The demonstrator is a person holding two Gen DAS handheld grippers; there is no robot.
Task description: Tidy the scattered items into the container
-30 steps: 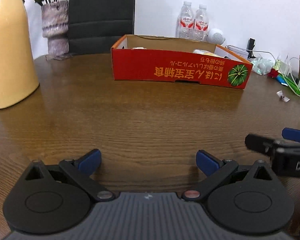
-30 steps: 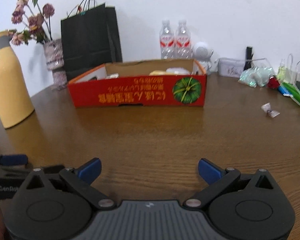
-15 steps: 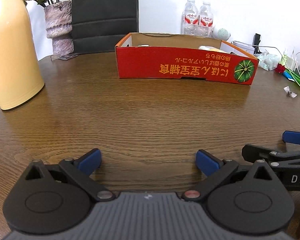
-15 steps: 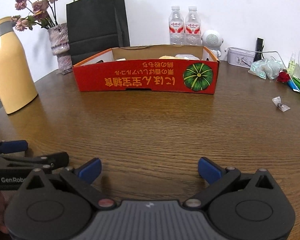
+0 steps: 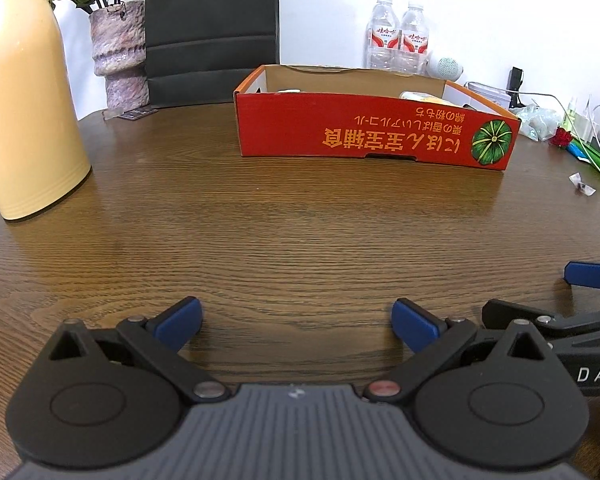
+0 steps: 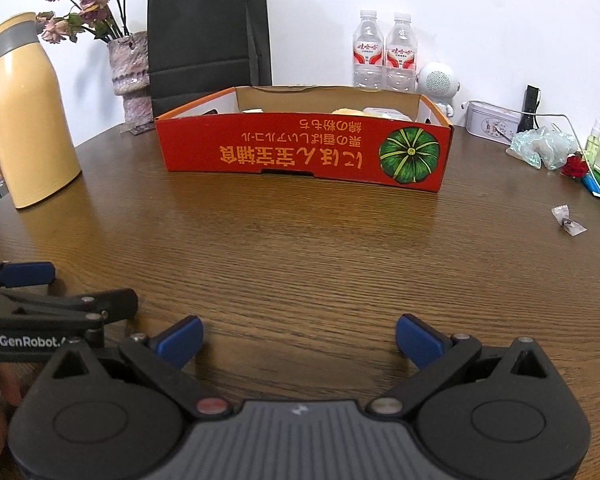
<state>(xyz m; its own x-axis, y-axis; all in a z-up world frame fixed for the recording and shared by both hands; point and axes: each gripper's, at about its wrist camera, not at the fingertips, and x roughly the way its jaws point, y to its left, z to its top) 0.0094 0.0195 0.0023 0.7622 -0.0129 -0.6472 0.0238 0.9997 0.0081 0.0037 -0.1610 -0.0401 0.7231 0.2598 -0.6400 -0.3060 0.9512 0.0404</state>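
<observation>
Two grippers low over the wooden table (image 5: 300, 216), side by side. The left gripper (image 5: 298, 322) has its blue-tipped fingers spread wide with nothing between them, and the right gripper (image 6: 299, 334) is spread just the same, bare wood showing in the gap.

One red cardboard box (image 6: 304, 156) sits mid-table ahead of both, upside-down lettering and a green pumpkin on its front wall. Pale items lie inside at the right end; how many, I cannot tell over the wall. One small wrapped candy (image 6: 567, 225) lies loose on the table, well off to the right of the box.

Behind the box: two water bottles (image 6: 384, 54) standing together, one black paper bag (image 6: 208, 36), one vase of dried roses (image 6: 130, 68), one yellow thermos (image 6: 30, 120) at the left, one round white speaker (image 6: 438, 80).

Against a second ago, the box sits lower in both views with more wall above it, the right view has sharpened from blur, and both sets of fingers stay just as wide.
</observation>
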